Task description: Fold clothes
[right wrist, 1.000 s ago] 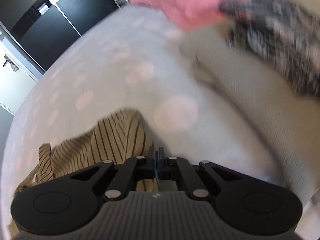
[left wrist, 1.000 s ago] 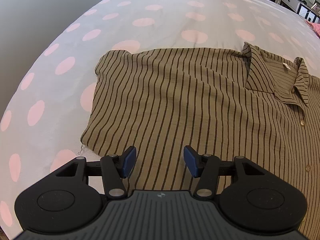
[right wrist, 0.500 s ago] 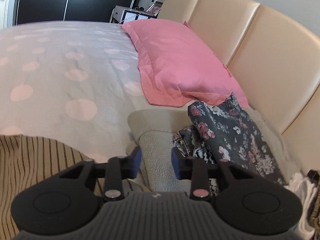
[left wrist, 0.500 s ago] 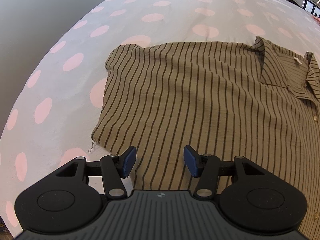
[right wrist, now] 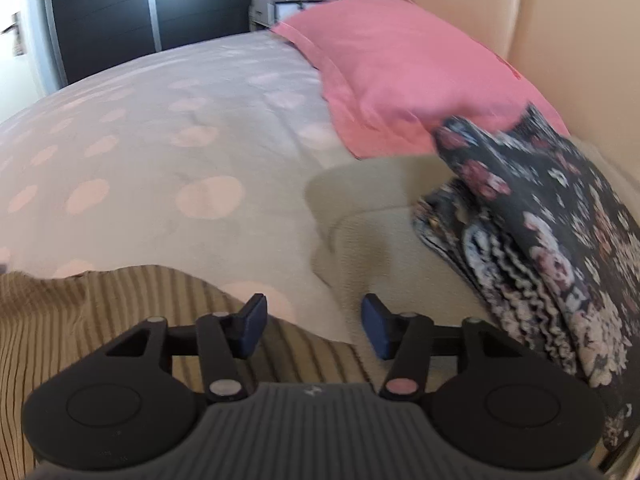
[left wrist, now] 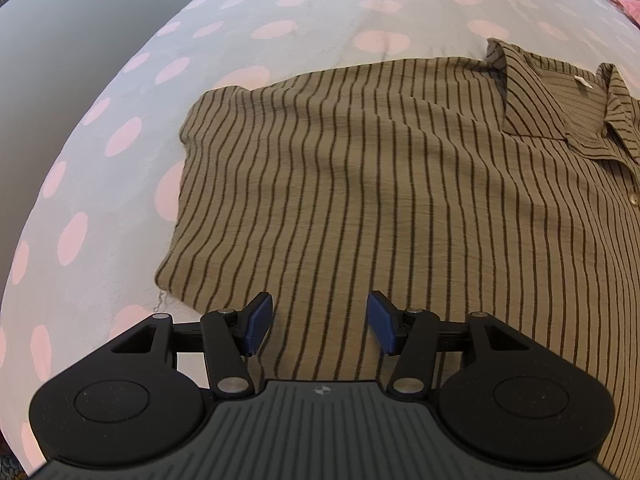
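Olive-striped shirt [left wrist: 360,184] lies spread, collar up, on the polka-dot bed [left wrist: 280,32]. Both claws stand apart and empty — left claw [left wrist: 320,316] over its hem, right claw [right wrist: 312,320] just past its edge. Best to pinch hem and shoulder low, taking only the cloth — not the bedspread.

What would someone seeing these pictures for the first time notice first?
Probably the brown striped shirt, spread flat on the polka-dot bedspread with its collar at the far right and the open left gripper over its near edge. In the right wrist view, a bright pink pillow lies against the headboard, with a dark floral garment heaped just right of the open right gripper.
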Tool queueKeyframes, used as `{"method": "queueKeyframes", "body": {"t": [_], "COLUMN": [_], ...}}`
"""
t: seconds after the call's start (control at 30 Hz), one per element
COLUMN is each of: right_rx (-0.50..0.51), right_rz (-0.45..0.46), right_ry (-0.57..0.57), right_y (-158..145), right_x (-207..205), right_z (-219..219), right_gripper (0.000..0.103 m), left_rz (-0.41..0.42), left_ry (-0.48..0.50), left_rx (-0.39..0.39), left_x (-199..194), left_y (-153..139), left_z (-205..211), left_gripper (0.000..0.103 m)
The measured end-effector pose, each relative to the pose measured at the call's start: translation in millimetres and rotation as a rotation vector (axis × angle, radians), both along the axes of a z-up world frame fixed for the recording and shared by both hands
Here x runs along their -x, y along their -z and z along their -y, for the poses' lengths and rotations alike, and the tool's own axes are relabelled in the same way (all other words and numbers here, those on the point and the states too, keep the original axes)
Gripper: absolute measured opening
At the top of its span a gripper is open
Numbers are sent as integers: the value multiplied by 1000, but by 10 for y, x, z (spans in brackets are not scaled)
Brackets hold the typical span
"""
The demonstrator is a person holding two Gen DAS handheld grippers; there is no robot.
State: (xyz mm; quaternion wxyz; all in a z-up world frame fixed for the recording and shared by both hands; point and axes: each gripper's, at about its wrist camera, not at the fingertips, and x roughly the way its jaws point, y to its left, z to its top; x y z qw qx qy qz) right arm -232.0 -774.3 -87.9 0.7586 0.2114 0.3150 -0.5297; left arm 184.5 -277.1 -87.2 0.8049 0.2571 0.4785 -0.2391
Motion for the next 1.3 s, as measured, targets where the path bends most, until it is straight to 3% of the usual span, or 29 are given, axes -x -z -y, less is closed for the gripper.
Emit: {"method": "queueKeyframes", "body": {"t": [0.03, 0.13, 0.2, 0.23, 0.27, 0.3, 0.4, 0.5, 0.6, 0.67, 0.7, 0.73, 0.77, 0.8, 1.03, 1.1, 1.17, 1.2, 1.3], "right_rx": [26, 27, -2, -25, -62, -99, -34, 46, 40, 34, 35, 37, 35, 27, -101, -115, -108, -102, -63], "right_rz": [6, -48, -108, -125, -119, -100, -52, 7, 100, 97, 88, 78, 71, 67, 2, -1, -20, -19, 77], "right_ry": [-32, -109, -97, -82, -66, -53, -81, -206, -350, -379, -372, -348, -316, -276, -38, -27, -28, -42, -100], "right_y": [-11, 71, 190, 254, 313, 361, 277, 29, -146, -156, -146, -126, -101, -70, 308, 393, 412, 393, 229], "right_x": [-39, -219, -289, -294, -268, -229, -204, -318, -447, -531, -552, -551, -525, -471, 13, 72, 61, 41, 15], "right_z": [-57, -119, -99, -77, -51, -32, -160, -405, -630, -675, -657, -606, -545, -471, 11, 28, 11, -4, -115], "right_gripper": [50, 48, 48, 42, 32, 1, 0, 0, 0, 2, 8, 35, 47, 51, 52, 46, 22, 2, 1], "left_rz": [0, -1, 1, 2, 3, 5, 7, 3, 3, 2, 1, 1, 0, -1, -4, -2, -1, -1, -1], "left_ry": [3, 8, 13, 15, 18, 20, 20, 18, 23, 26, 28, 29, 31, 32, 40, 38, 42, 43, 48], "left_rx": [-1, 3, 3, 3, 3, 4, 5, -4, -3, 5, 10, 15, 20, 24, 4, -2, -3, -2, 1], "left_x": [6, 16, 26, 33, 38, 40, 35, 23, 31, 40, 45, 50, 55, 58, 75, 91, 108, 112, 123], "left_y": [7, 14, 12, 11, 9, 8, 18, 36, 32, 14, 3, -8, -19, -26, 34, 52, 60, 60, 62], "left_z": [18, 54, 62, 65, 61, 54, 44, 36, 34, 33, 32, 31, 29, 28, 43, 47, 52, 58, 76], "left_gripper": [50, 51, 51, 51, 50, 51, 51, 51, 51, 50, 50, 50, 50, 50, 50, 50, 50, 50, 50]}}
